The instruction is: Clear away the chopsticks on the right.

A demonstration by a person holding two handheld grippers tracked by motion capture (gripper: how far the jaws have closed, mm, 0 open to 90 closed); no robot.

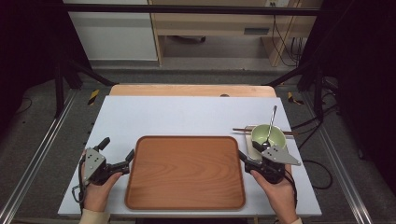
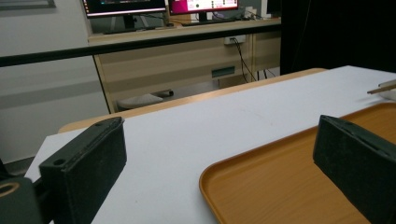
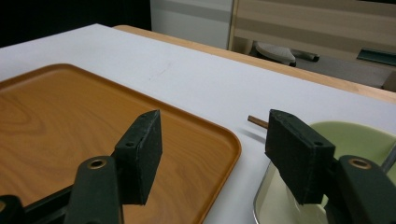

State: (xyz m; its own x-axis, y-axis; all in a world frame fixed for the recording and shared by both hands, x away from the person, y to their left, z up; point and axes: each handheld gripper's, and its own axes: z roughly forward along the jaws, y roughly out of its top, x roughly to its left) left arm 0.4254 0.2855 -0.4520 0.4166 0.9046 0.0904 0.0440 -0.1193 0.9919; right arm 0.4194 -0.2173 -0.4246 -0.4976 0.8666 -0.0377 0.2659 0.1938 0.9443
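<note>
We note the pale green ceramic bowl [image 1: 268, 136] just right of the spread right gripper [image 1: 249, 150], nearer than the spread, empty left gripper [image 1: 117, 150].

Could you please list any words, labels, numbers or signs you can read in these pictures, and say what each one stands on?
No text can be read.
Two monitors behind the table show lit screens; anything on them is too small and blurred to read.
The wooden tray, green bowl, white table and both grippers show no visible lettering.
</note>
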